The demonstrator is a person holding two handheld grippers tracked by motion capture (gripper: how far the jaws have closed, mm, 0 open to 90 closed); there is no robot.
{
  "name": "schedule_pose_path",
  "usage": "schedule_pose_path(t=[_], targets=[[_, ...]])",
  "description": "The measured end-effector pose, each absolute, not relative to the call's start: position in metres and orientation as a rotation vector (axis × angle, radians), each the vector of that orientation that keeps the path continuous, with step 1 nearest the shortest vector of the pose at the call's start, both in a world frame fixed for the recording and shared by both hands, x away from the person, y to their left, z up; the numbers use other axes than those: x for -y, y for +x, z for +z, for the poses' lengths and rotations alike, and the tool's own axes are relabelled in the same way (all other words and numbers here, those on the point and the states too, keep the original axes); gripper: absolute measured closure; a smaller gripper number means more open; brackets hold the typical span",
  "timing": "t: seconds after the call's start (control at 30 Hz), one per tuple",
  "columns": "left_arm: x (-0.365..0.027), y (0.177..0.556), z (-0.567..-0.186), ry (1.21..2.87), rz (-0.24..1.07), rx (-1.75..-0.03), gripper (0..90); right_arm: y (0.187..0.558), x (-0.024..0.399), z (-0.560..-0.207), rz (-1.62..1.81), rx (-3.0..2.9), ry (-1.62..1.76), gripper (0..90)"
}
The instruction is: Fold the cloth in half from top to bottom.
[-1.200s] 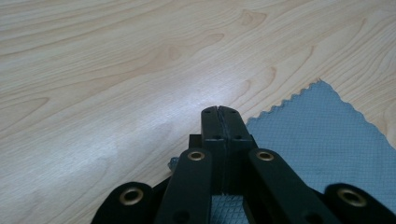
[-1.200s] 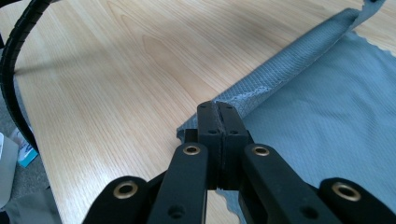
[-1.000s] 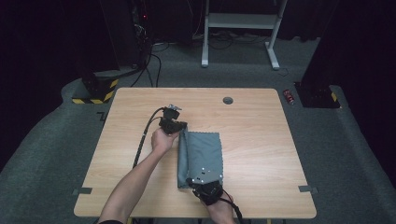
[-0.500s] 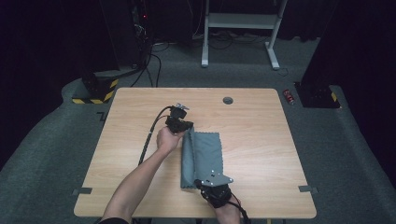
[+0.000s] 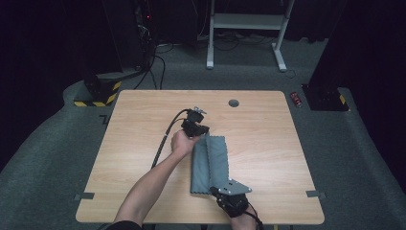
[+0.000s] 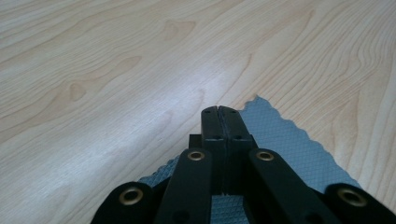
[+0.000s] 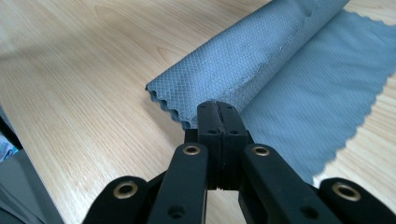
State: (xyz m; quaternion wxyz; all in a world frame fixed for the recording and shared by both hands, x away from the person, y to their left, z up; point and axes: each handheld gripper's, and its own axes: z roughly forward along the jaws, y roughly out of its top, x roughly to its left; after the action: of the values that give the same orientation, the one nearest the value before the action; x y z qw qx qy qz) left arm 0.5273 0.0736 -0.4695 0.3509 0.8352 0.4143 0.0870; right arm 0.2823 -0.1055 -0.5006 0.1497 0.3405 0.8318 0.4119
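A grey textured cloth [image 5: 215,160] with scalloped edges lies on the wooden table [image 5: 143,120], its left long side lifted and rolled over toward the right. My left gripper [image 5: 204,134] is at the cloth's far end, jaws pressed together at the raised edge; in the left gripper view the closed tips [image 6: 218,109] sit over the cloth [image 6: 289,144]. My right gripper [image 5: 214,189] is at the near end. Its closed jaws [image 7: 217,105] pinch the curled edge of the cloth [image 7: 303,93], which arches up beyond them.
A small dark round grommet [image 5: 233,102] sits in the tabletop at the back. On the floor beyond are a red can [image 5: 297,99], a yellow-and-black striped block [image 5: 95,98], cables and a white desk frame [image 5: 244,21]. Bare wood lies left and right of the cloth.
Both grippers have moved to the right, carrying the cloth's left edge over with them. The cloth now looks narrower, with a raised fold along its left side.
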Motion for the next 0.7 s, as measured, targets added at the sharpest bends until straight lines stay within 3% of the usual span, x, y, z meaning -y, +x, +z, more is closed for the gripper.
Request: schedule_pose_path(t=[0.7], targets=[[-0.036,0.530,-0.484,2.203,0.194,-1.052,89.8,0.274,0.134,-0.511,1.164,-2.344,1.082,89.6]])
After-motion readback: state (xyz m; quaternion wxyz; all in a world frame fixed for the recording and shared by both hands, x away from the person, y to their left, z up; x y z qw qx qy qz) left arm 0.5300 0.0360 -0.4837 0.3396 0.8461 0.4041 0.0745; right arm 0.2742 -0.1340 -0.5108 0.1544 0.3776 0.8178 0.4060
